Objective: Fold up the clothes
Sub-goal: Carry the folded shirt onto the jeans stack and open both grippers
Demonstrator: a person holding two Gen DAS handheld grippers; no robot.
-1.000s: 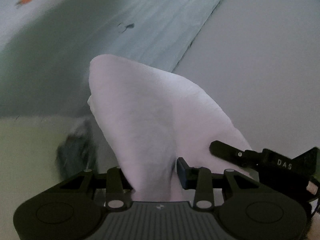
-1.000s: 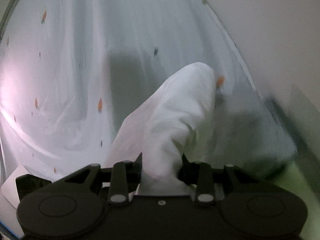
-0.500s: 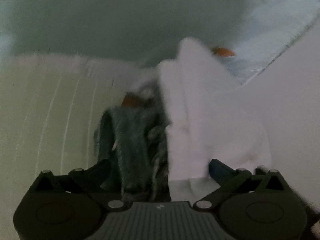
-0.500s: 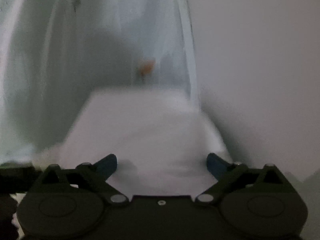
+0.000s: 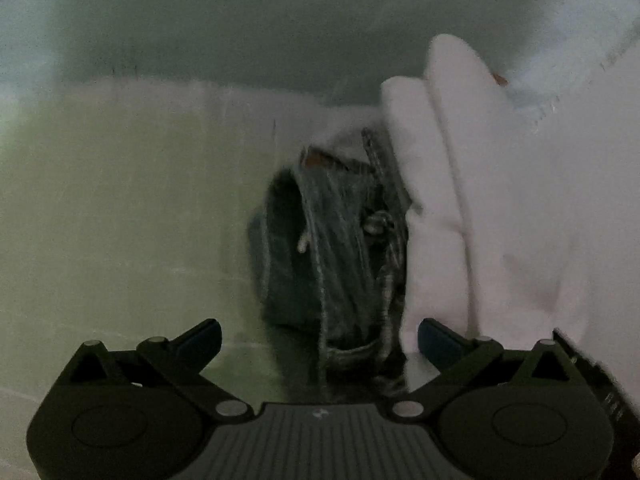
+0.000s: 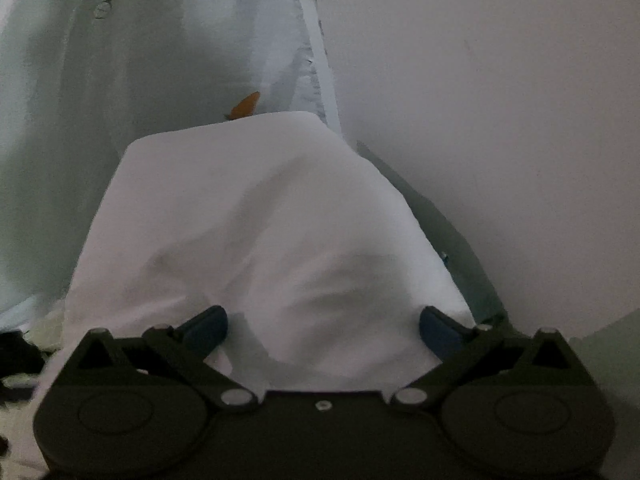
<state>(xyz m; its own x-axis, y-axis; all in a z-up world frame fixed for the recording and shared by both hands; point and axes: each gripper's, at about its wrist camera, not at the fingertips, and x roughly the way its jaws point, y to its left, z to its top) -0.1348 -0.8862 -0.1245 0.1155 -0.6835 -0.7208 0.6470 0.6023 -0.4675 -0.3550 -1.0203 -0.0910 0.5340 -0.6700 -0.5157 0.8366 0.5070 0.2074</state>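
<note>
A folded white garment [image 6: 260,220] lies on the pale printed sheet [image 6: 160,80] straight ahead of my right gripper [image 6: 322,326]. That gripper is open wide, and the cloth's near edge sits loosely between its blue pads without being pressed. In the left wrist view the same white garment [image 5: 460,184] lies at the right, beside a folded pair of blue jeans [image 5: 320,248]. My left gripper [image 5: 318,336] is open wide just above the jeans' near end and grips nothing. Its right fingertip [image 5: 436,338] is at the white cloth's edge.
A yellow-green ribbed cover [image 5: 120,220] spreads out left of the jeans. A white wall [image 6: 480,100] rises close on the right of the garment. Something black [image 6: 16,354] shows at the lower left of the right wrist view.
A second ago both grippers held the white garment up, shut on it. Both have dropped down and opened, and the garment now rests on the sheet beside the jeans.
</note>
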